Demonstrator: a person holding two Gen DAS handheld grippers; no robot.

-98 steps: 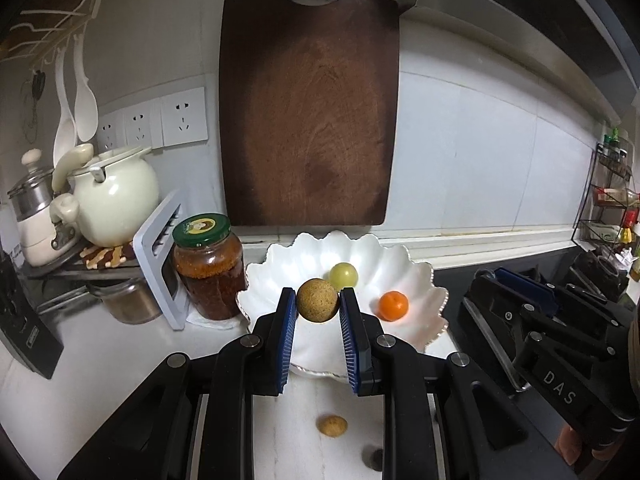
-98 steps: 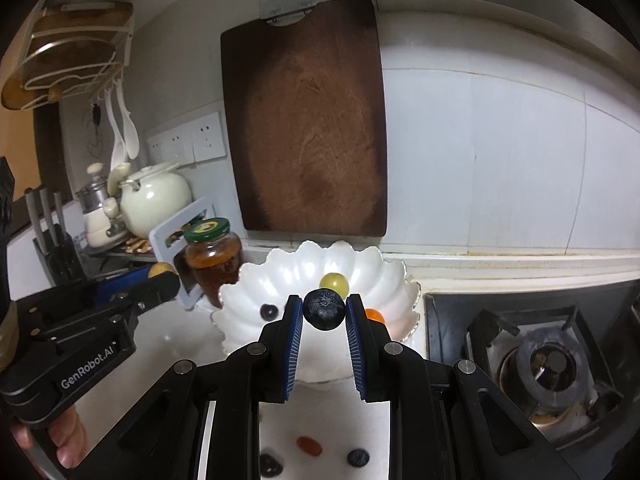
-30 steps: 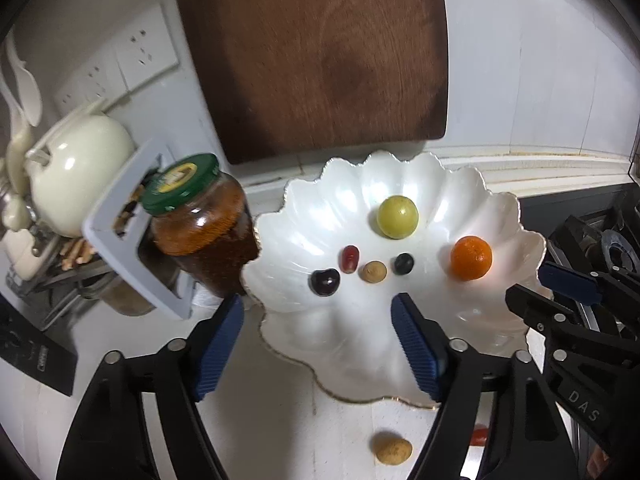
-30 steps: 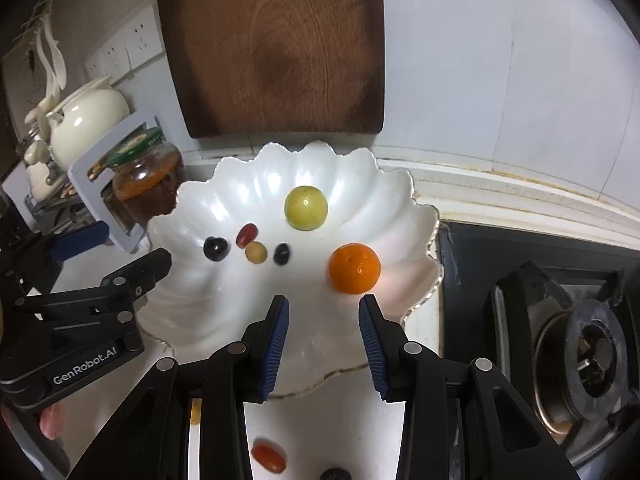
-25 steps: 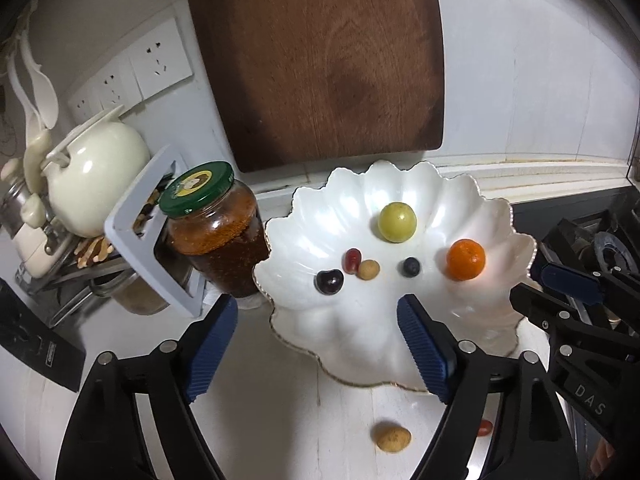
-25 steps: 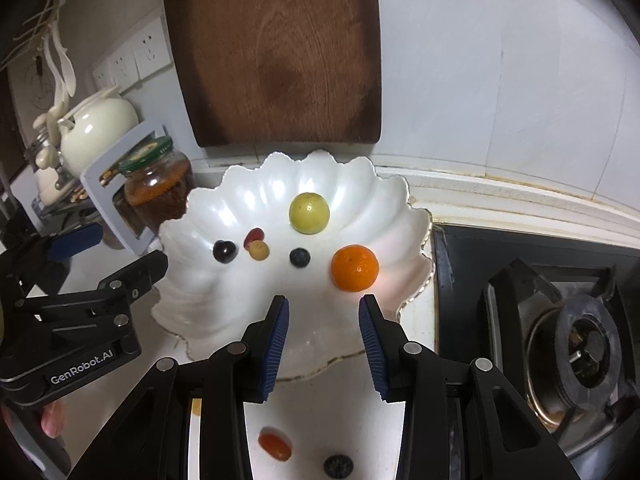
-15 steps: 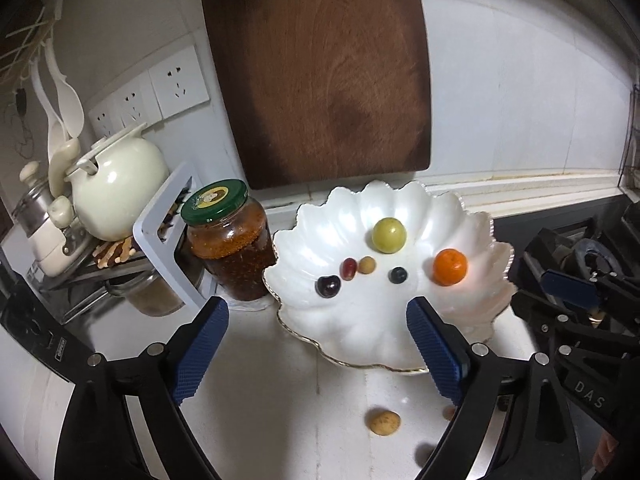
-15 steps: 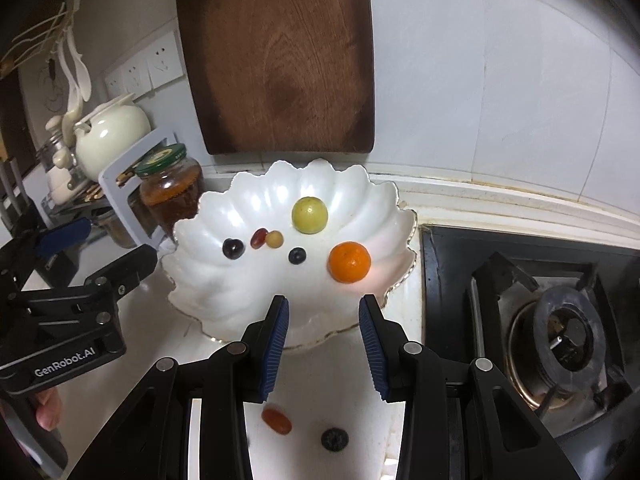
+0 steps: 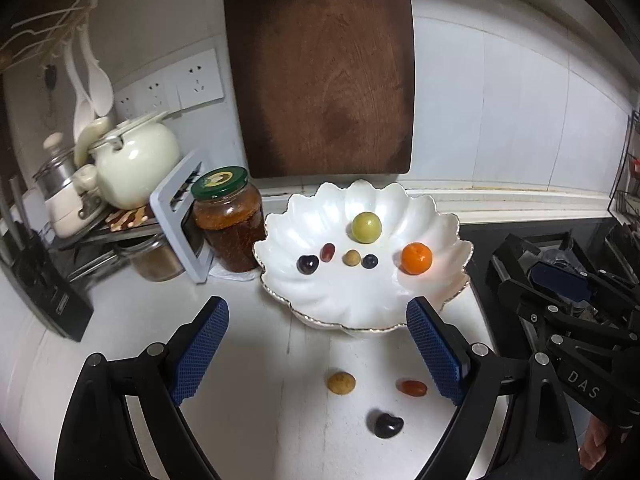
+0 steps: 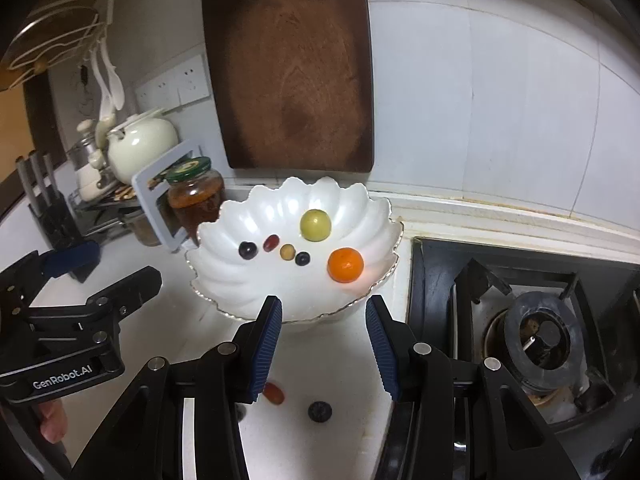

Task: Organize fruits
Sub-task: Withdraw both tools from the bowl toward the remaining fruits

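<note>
A white scalloped bowl (image 9: pixel 360 304) (image 10: pixel 248 292) holds a green fruit (image 9: pixel 366 227), an orange (image 9: pixel 416 258), a dark cherry (image 9: pixel 307 264), a red grape (image 9: pixel 327 251), a small tan fruit (image 9: pixel 351 258) and a blueberry (image 9: pixel 369 261). On the counter in front lie a tan fruit (image 9: pixel 341 383), a red grape (image 9: pixel 411 387) (image 10: pixel 273 393), a dark cherry (image 9: pixel 388 425) and a blueberry (image 10: pixel 319 411). My left gripper (image 9: pixel 318 354) is wide open and empty above these loose fruits. My right gripper (image 10: pixel 323 342) is open and empty, just before the bowl's front rim.
A jar with a green lid (image 9: pixel 227 218) stands left of the bowl, beside a grey rack (image 9: pixel 176 216) and a cream teapot (image 9: pixel 134 160). A dark cutting board (image 9: pixel 320 68) leans on the tiled wall. A gas burner (image 10: pixel 536 336) lies right.
Both grippers let their fruits go into the bowl, opened, and drew back and up from it. More of the counter and its loose fruits now shows.
</note>
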